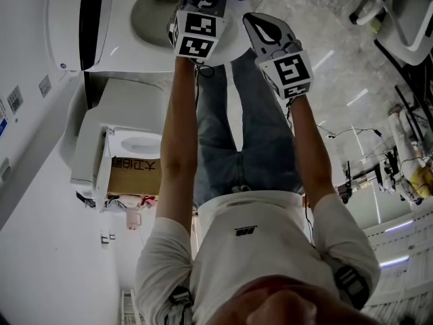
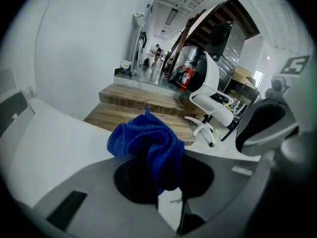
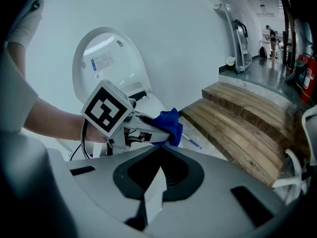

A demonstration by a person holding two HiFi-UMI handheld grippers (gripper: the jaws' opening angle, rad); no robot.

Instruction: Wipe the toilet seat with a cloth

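The cloth is seen as matt, nubbly blue fabric. The toilet lid is finished smooth, glossy white. The steps are laid in matt wooden planks. The left hand-held gripper is cased in matt grey plastic.

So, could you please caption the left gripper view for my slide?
Left gripper clamping a bunched blue cloth, wooden steps beyond.

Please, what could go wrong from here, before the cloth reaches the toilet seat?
1. The left gripper pinches the blue cloth as a bunched wad, most of it loose beyond the jaws. It may slip out, or wipe with only a small patch.
2. The toilet bowl lies open close by, so a dropped cloth could land in it.
3. The right gripper, shut and empty, is close beside the left one. They might knock together.
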